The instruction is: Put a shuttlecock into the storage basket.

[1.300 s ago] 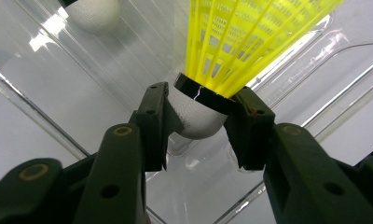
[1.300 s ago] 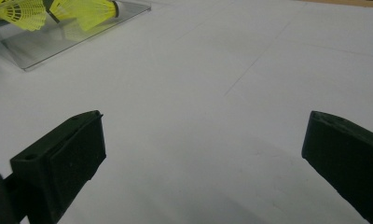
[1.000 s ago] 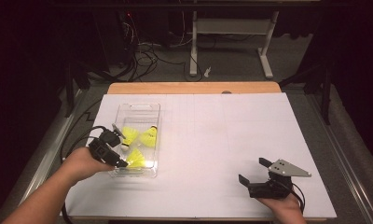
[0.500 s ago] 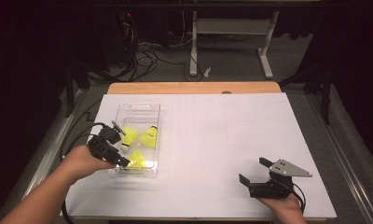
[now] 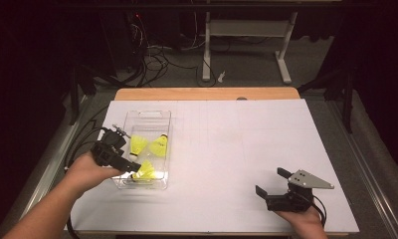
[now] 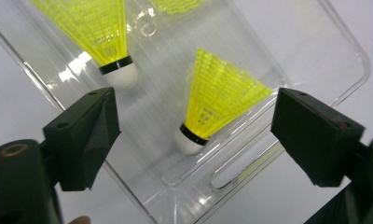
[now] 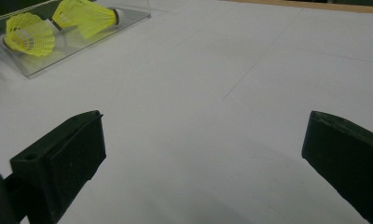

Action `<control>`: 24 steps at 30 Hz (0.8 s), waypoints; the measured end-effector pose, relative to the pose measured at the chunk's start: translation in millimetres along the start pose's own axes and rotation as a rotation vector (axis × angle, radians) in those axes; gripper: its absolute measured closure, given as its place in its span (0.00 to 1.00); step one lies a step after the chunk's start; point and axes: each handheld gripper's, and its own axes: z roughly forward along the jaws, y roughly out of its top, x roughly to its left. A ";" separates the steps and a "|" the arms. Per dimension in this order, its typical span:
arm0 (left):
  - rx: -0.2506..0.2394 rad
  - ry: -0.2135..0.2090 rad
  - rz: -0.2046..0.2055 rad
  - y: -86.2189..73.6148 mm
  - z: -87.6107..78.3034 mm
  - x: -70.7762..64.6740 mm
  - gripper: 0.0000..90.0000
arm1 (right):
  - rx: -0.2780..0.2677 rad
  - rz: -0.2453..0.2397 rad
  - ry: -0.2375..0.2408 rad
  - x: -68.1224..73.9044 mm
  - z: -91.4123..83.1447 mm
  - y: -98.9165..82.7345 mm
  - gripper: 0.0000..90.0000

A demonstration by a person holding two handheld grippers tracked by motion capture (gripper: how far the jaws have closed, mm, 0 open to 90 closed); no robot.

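Left tool (image 5: pixel 130 167) over clear tray (image 5: pixel 149 115) on white tabletop (image 5: pixel 237 149).

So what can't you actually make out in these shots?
- High view: the nearest shuttlecock is partly covered by the left gripper.
- Left gripper view: the top edge cuts off the skirt of the upper shuttlecock.
- Right gripper view: the clear box is cut off at the left edge.

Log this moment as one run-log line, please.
left gripper: jaws just opening, open over shuttlecock lying in clear tray | right gripper: open, nothing between jaws | table
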 end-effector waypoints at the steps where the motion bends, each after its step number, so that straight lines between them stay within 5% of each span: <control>1: -0.030 -0.002 -0.003 -1.3 -1.4 0.5 0.17 | -0.001 0.001 0.000 0.0 -0.2 0.2 0.00; 24: -0.275 -0.038 -0.055 -30.3 25.4 -3.8 0.08 | -0.008 -0.003 -0.003 0.9 -2.5 0.9 0.00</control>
